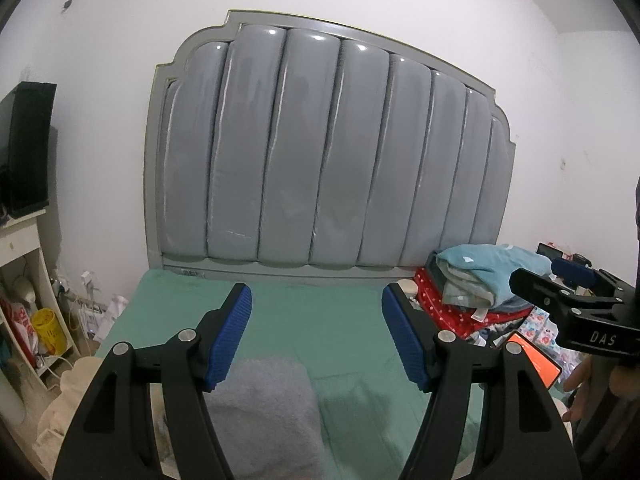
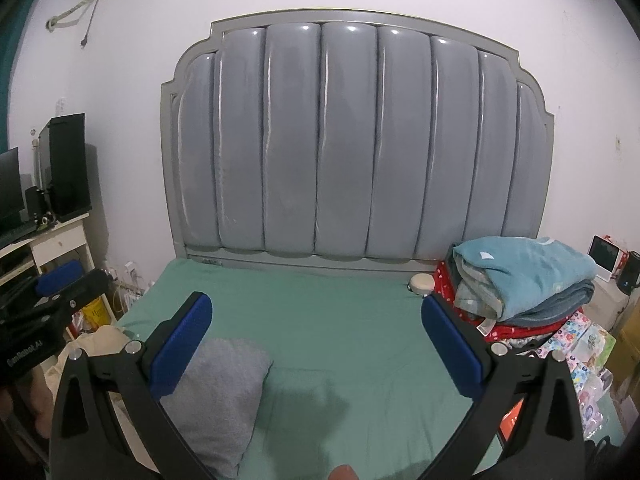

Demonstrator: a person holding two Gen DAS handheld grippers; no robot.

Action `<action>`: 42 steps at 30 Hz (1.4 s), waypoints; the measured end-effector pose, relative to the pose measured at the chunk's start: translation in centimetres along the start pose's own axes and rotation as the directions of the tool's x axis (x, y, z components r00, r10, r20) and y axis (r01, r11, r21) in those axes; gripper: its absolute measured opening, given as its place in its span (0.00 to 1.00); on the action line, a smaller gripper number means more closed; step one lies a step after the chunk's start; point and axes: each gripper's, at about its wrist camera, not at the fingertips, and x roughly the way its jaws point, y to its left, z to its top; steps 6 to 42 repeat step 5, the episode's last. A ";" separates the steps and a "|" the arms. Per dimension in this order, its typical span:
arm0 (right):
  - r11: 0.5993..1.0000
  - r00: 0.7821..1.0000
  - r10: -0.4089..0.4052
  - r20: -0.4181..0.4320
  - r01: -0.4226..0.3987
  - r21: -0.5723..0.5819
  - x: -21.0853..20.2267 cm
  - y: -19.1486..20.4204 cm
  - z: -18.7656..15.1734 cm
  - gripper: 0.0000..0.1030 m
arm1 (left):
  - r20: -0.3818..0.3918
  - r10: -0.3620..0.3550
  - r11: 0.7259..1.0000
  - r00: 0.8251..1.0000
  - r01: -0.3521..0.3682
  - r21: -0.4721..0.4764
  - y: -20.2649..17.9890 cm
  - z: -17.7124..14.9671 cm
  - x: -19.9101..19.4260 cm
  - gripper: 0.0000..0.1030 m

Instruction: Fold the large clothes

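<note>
A folded grey garment (image 1: 264, 412) lies on the green bed sheet (image 1: 320, 320) at the near left; it also shows in the right wrist view (image 2: 216, 396). My left gripper (image 1: 316, 332) is open and empty, held above the garment's far edge. My right gripper (image 2: 316, 340) is open and empty, above the sheet to the right of the garment. Each gripper shows at the edge of the other's view: the right one (image 1: 568, 280) and the left one (image 2: 60, 280).
A grey padded headboard (image 2: 352, 140) stands at the far end. A stack of folded blankets (image 2: 520, 280) sits at the bed's right with a phone (image 1: 532, 360) and printed packs (image 2: 580, 352). A white shelf (image 1: 24, 280) and cream cloth (image 1: 64, 408) are left.
</note>
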 end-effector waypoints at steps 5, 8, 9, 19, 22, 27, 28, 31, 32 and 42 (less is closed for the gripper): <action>1.000 1.000 0.008 -0.019 -0.008 0.011 0.9 -0.3 -0.7 1.00 | -0.011 -0.018 1.000 1.000 0.018 0.002 -0.1 -0.4 0.6 0.69; 1.000 1.000 0.008 -0.019 -0.008 0.011 0.9 -0.3 -0.7 1.00 | -0.011 -0.018 1.000 1.000 0.018 0.002 -0.1 -0.4 0.6 0.69; 1.000 1.000 0.008 -0.019 -0.008 0.011 0.9 -0.3 -0.7 1.00 | -0.011 -0.018 1.000 1.000 0.018 0.002 -0.1 -0.4 0.6 0.69; 1.000 1.000 0.008 -0.019 -0.008 0.011 0.9 -0.3 -0.7 1.00 | -0.011 -0.018 1.000 1.000 0.018 0.002 -0.1 -0.4 0.6 0.69; 1.000 1.000 0.008 -0.019 -0.008 0.011 0.9 -0.3 -0.7 1.00 | -0.011 -0.018 1.000 1.000 0.018 0.002 -0.1 -0.4 0.6 0.69; 1.000 1.000 0.008 -0.019 -0.008 0.011 0.9 -0.3 -0.7 1.00 | -0.011 -0.018 1.000 1.000 0.018 0.002 -0.1 -0.4 0.6 0.69; 1.000 1.000 0.008 -0.019 -0.008 0.011 0.9 -0.3 -0.7 1.00 | -0.011 -0.018 1.000 1.000 0.018 0.002 -0.1 -0.4 0.6 0.69; 1.000 1.000 0.008 -0.019 -0.008 0.011 0.9 -0.3 -0.7 1.00 | -0.011 -0.018 1.000 1.000 0.018 0.002 -0.1 -0.4 0.6 0.69; 1.000 1.000 0.008 -0.019 -0.008 0.011 0.9 -0.3 -0.7 1.00 | -0.011 -0.018 1.000 1.000 0.018 0.002 -0.1 -0.4 0.6 0.69; 1.000 1.000 0.008 -0.019 -0.008 0.011 0.9 -0.3 -0.7 1.00 | -0.011 -0.018 1.000 1.000 0.018 0.002 -0.1 -0.4 0.6 0.69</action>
